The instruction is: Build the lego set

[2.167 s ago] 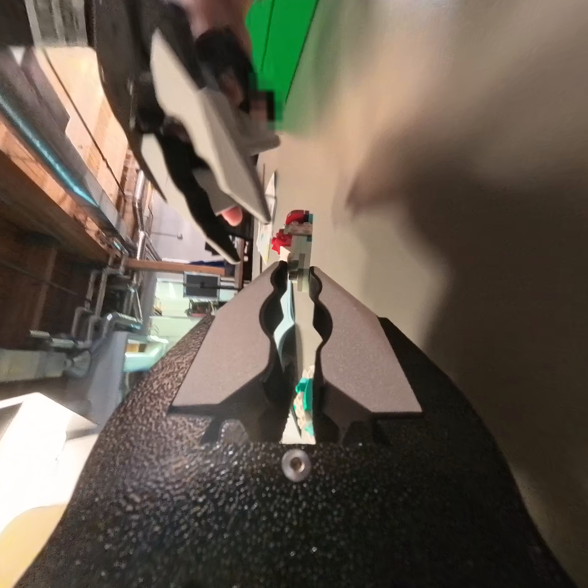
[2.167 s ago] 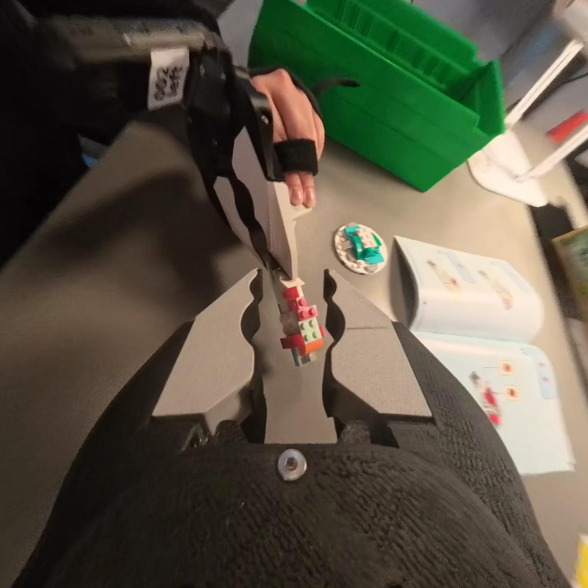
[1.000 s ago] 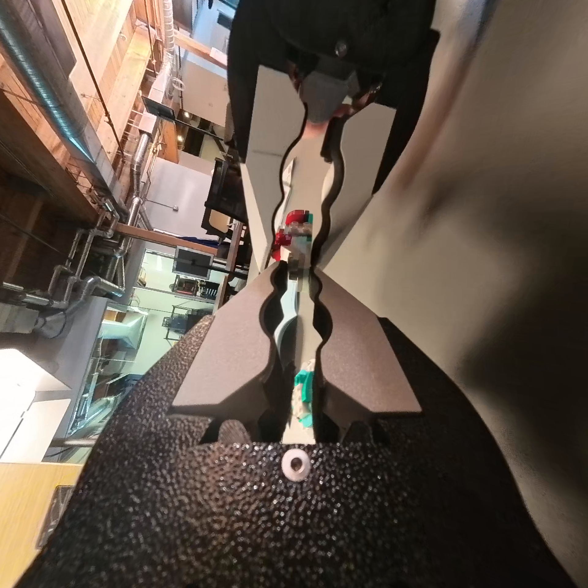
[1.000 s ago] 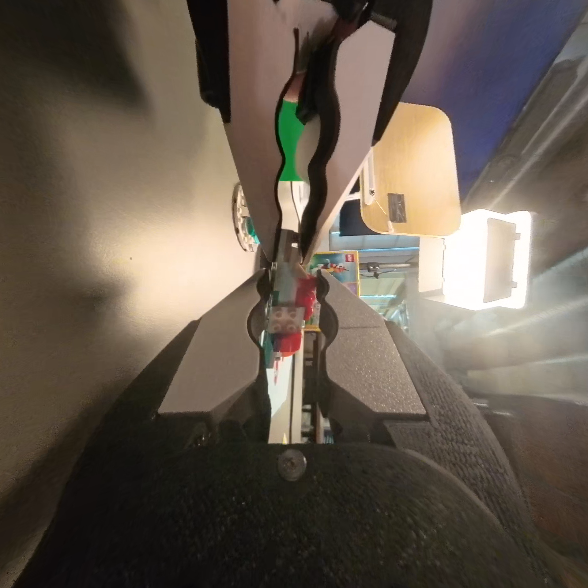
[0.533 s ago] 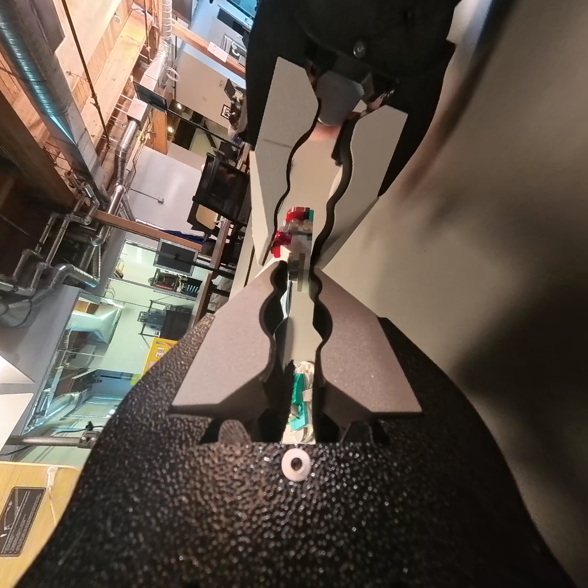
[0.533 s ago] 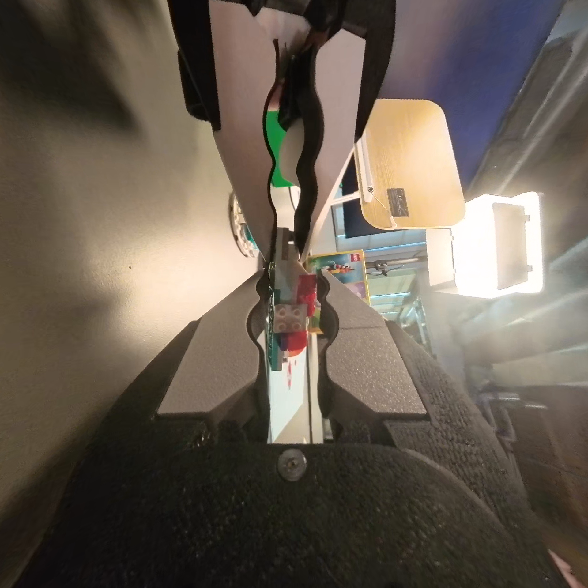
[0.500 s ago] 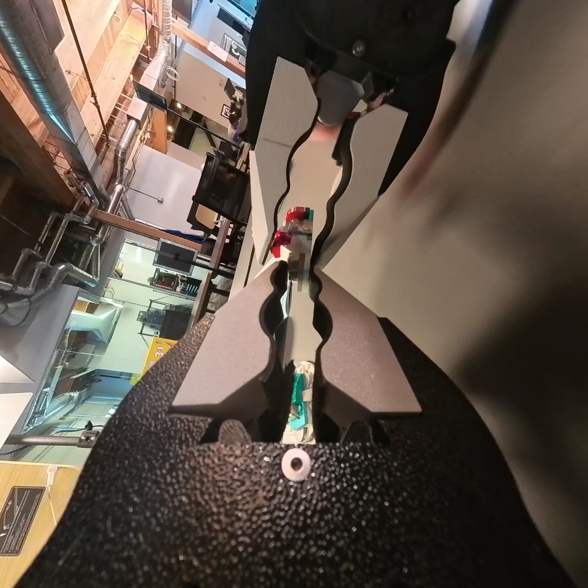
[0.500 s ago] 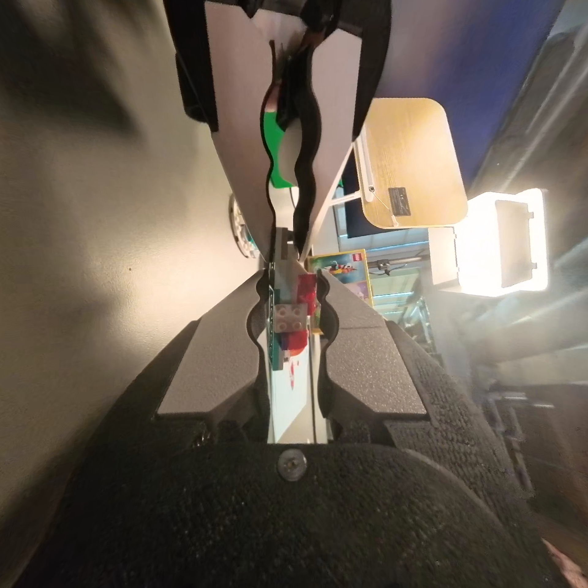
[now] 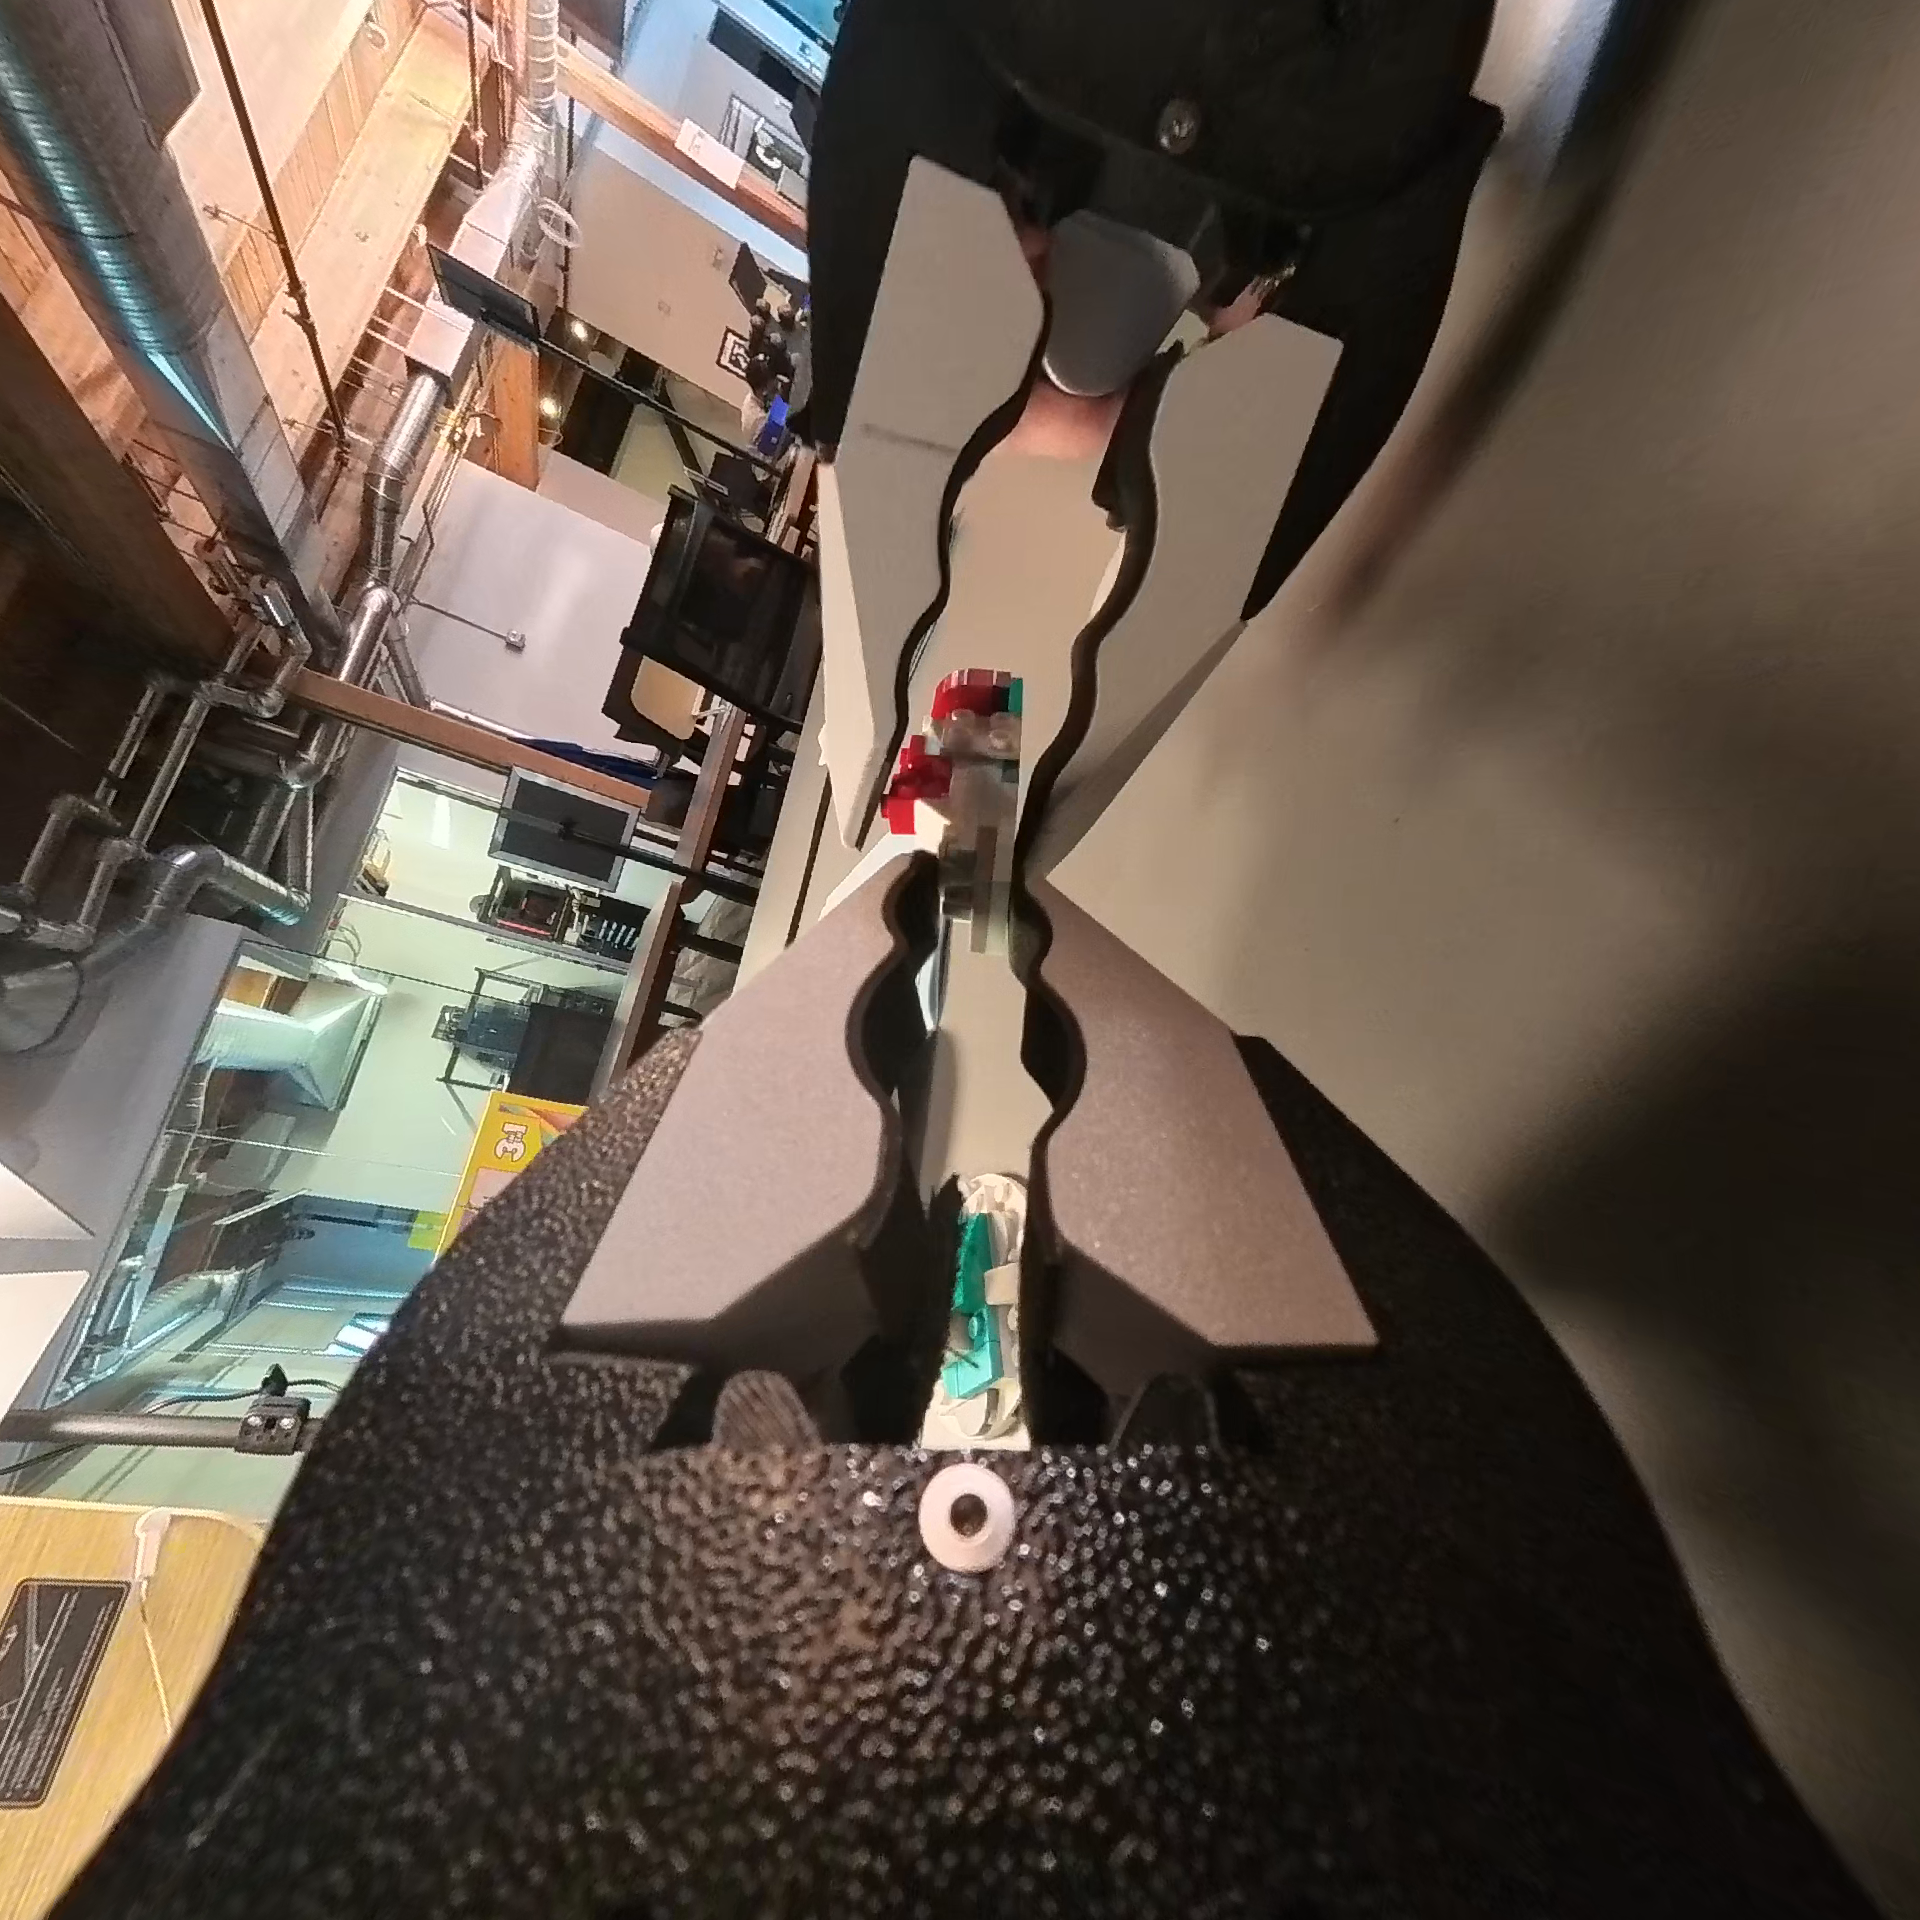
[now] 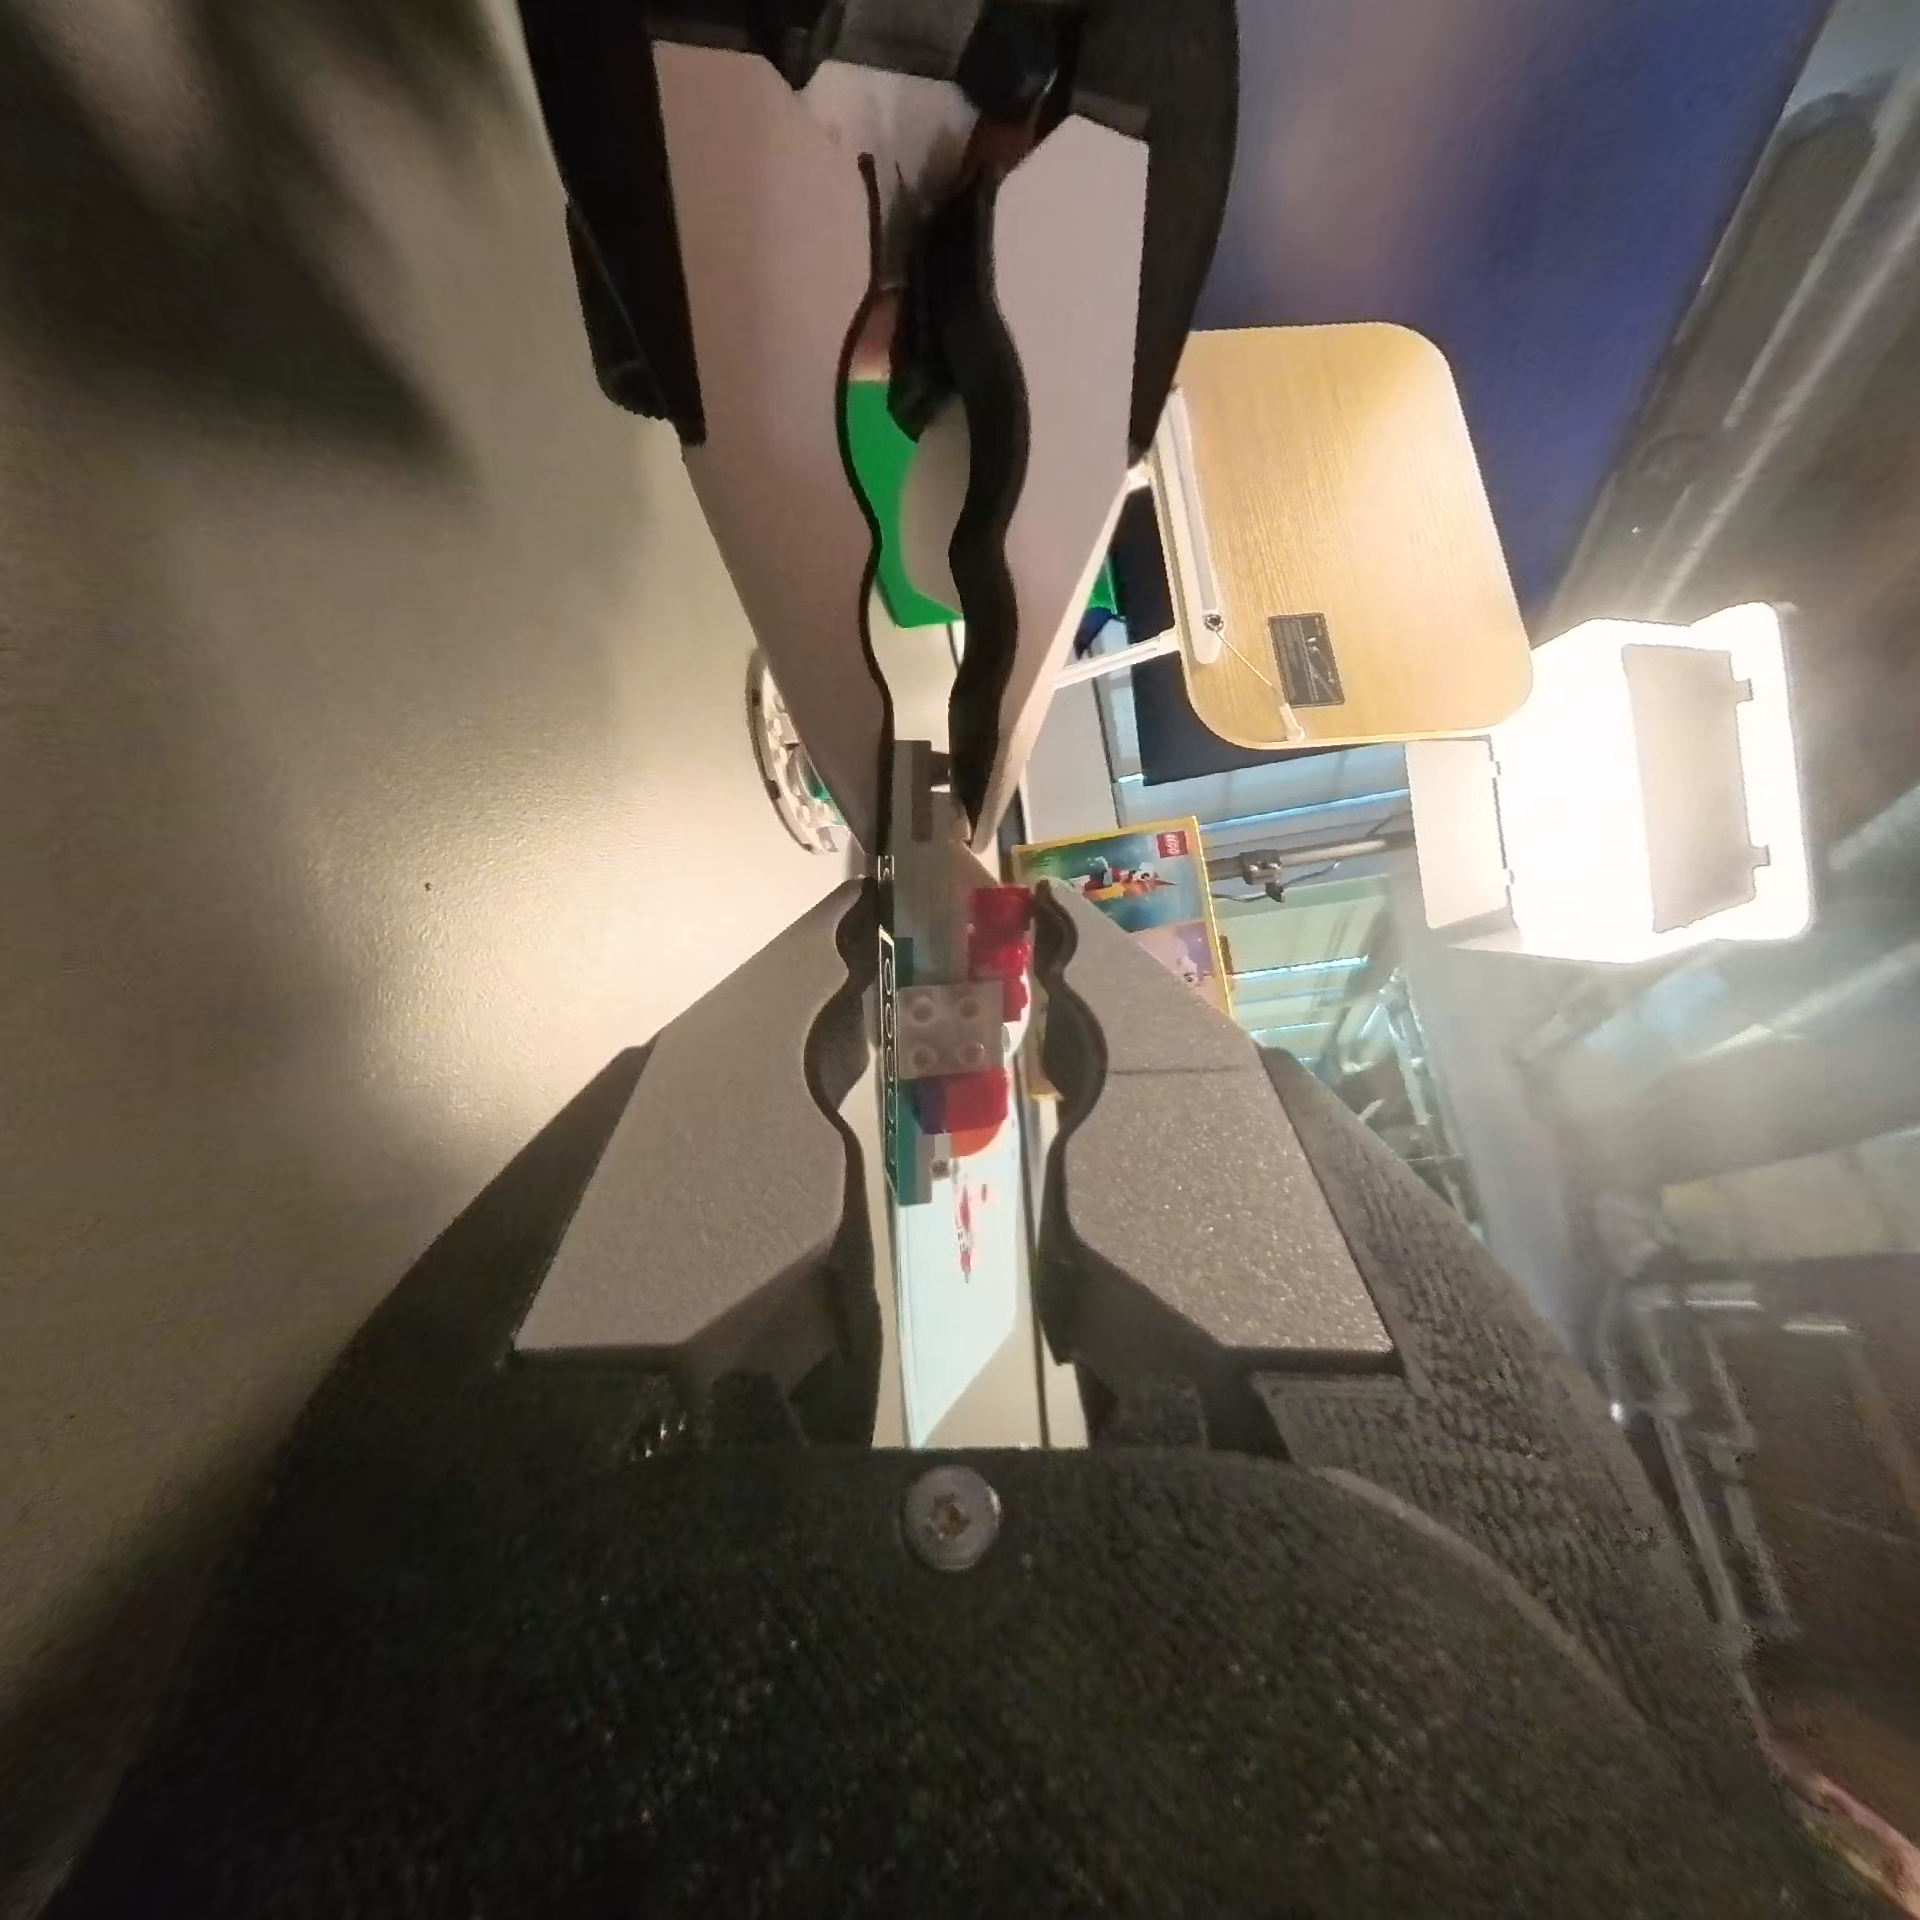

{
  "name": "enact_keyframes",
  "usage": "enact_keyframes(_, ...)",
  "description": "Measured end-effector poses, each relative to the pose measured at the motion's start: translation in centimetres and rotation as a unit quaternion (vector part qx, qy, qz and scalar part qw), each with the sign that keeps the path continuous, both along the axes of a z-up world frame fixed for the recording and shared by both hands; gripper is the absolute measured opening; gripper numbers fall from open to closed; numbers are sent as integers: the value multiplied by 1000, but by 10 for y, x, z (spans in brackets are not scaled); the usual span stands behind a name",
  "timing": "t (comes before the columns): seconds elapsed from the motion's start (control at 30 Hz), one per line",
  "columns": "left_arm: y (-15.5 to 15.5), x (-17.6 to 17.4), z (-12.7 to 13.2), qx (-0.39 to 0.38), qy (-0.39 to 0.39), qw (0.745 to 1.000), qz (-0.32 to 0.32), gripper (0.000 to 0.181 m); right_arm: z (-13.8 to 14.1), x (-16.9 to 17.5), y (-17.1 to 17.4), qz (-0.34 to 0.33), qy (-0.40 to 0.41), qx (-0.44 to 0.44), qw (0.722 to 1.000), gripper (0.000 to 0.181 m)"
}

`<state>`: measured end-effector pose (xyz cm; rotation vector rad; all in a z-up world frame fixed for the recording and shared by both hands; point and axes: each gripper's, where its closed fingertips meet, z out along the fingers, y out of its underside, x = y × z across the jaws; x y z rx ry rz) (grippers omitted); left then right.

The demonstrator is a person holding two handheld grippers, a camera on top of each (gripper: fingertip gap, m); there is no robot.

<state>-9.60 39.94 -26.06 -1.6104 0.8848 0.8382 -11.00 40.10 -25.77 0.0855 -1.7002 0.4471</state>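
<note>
A grey table [image 10: 312, 831] fills the left side of the right wrist view. The right claw [image 10: 951, 914] is seen in the middle, open around the lego model [image 10: 951, 1029]. The left claw [image 9: 971, 894] is pinched shut on the model's grey end [image 9: 977, 883], at the middle of its view.

Left gripper [image 9: 971, 899] clamped; right gripper [image 10: 951, 904] agape
</note>
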Motion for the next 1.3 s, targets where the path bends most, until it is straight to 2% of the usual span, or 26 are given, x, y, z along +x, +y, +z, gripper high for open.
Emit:
enact_keyframes(0.37,1,-1,-2,-7,-11,1000,5,11,-1,-1,-1,-5,13,33,999,28)
enact_keyframes(0.6,1,-1,-5,-11,8,1000,9,11,-4,-2,-1,-14,14,47,999,26)
enact_keyframes(0.7,1,-3,-4,-9,1,1000,12,12,-2,-3,-1,-23,36,62,997,26)
enact_keyframes(0.9,1,-6,-4,-14,-28,999,14,11,-2,-4,-2,-22,52,65,996,28)
enact_keyframes(1.17,1,-5,-8,-27,-69,997,10,11,-7,-4,-1,-13,11,21,1000,27)
enact_keyframes(1.3,1,-6,-6,-22,-71,997,11,11,-5,-4,-1,-17,25,24,999,27)
